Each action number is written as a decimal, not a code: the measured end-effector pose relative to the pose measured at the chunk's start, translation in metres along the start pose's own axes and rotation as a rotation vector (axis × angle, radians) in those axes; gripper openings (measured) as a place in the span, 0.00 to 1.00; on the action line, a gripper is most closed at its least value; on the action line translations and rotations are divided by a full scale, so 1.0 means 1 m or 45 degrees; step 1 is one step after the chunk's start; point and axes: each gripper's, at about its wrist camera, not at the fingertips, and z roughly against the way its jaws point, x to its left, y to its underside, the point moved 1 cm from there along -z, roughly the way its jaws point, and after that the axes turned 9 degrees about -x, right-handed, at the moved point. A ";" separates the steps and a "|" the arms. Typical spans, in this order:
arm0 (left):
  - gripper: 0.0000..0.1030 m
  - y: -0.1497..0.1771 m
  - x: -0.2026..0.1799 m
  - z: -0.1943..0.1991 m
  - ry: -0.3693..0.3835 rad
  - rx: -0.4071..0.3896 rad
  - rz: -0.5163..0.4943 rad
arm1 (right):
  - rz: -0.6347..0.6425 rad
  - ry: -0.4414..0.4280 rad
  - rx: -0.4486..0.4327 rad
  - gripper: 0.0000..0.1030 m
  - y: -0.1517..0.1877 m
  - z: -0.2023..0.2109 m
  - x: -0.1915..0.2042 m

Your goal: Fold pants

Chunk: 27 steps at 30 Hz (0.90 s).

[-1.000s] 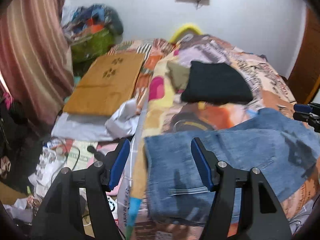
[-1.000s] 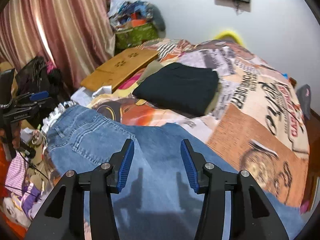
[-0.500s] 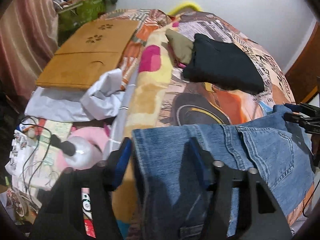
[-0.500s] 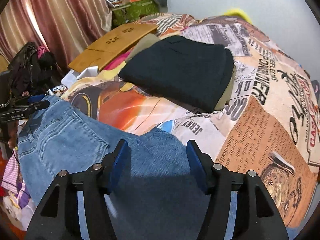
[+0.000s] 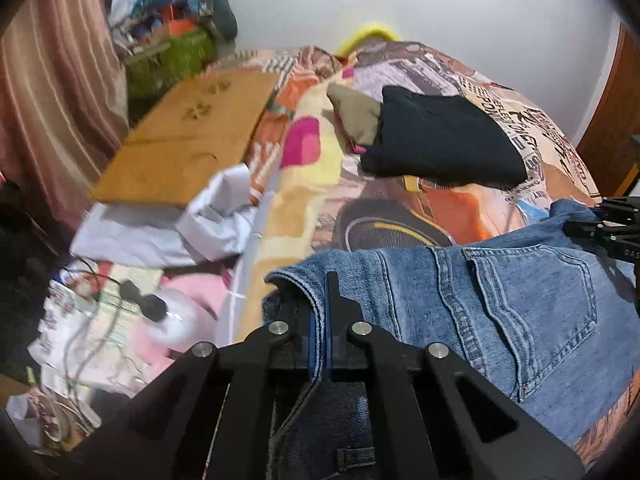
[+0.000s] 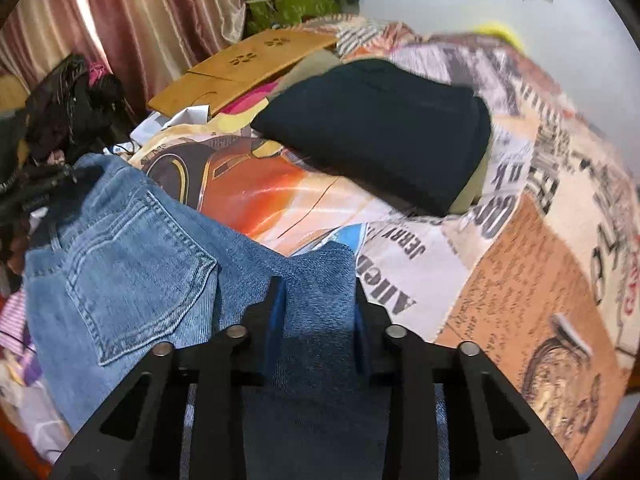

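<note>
- My left gripper [image 5: 319,312] is matte black plastic, with angular linkage arms that have triangular cut-outs.
- Four round silver screw heads sit on its joints, two on each side.
- Blue pads line the inner faces of its fingers [image 5: 332,300].
- My right gripper [image 6: 316,320] is built the same: black arms, four silver screws, dark blue pads.
- White lettering marks the black body of one gripper; I cannot read it in full.

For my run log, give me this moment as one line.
step: grasping jeans | left gripper: shut on waistband | right gripper: open around denim edge | fold: not done
</note>
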 end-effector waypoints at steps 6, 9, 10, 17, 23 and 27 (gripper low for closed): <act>0.02 -0.021 0.002 0.004 -0.052 -0.048 -0.019 | 0.013 0.065 -0.062 0.20 -0.004 0.007 -0.003; 0.03 -0.026 0.003 -0.011 -0.045 -0.013 -0.014 | -0.011 0.105 -0.092 0.20 -0.010 0.007 -0.010; 0.03 -0.027 0.002 -0.018 -0.039 0.015 -0.005 | -0.022 0.113 -0.093 0.20 -0.012 0.006 -0.012; 0.14 -0.028 0.022 0.006 0.009 0.026 0.072 | -0.065 0.136 -0.007 0.27 -0.013 0.006 -0.017; 0.30 -0.008 0.042 0.053 -0.003 -0.009 0.092 | -0.120 0.153 -0.094 0.44 -0.005 0.054 -0.016; 0.31 0.022 0.049 0.067 0.019 0.041 0.093 | -0.146 0.173 -0.122 0.44 0.007 0.079 -0.007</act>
